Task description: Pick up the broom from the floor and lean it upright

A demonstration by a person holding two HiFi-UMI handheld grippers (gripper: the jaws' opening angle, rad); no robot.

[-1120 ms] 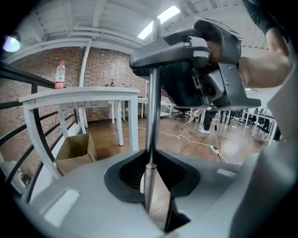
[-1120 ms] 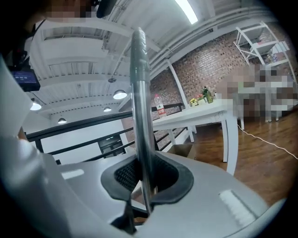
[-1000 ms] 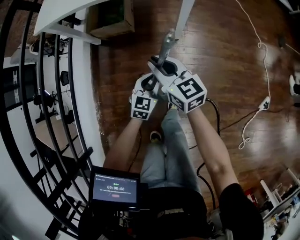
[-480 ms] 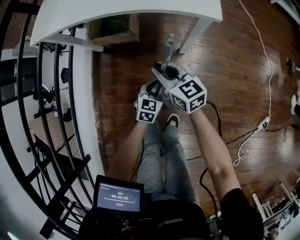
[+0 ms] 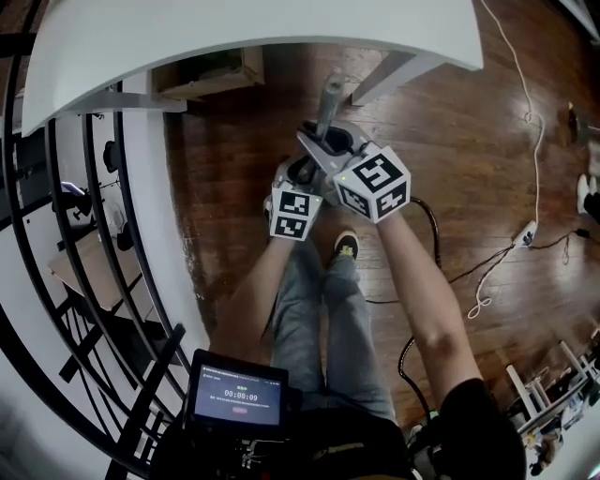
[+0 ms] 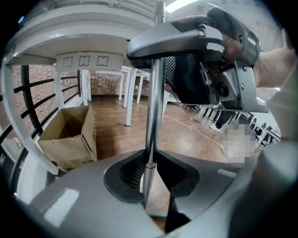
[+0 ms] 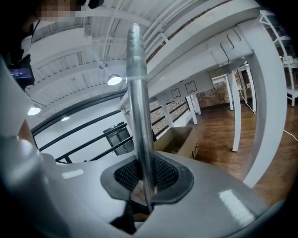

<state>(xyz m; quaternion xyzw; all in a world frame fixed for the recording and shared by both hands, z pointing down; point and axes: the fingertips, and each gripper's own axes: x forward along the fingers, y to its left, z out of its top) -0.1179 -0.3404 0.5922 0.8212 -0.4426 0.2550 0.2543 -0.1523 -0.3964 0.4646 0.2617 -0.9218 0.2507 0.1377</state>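
While tool (image 7: 146, 186) on broom (image 7: 137, 93), timer (image 5: 241, 397) 00:00:09

A cardboard box (image 6: 70, 135) sits seemingly beneath the white table (image 5: 262, 28).

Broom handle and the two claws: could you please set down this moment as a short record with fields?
held item: broom handle, a metal pole
left claw: shut on the handle
right claw: shut on the handle, higher up the pole than the left one, near its top end
nearby: open cardboard box under the edge of the white table
ground: wooden floor, with a white cable lying on it
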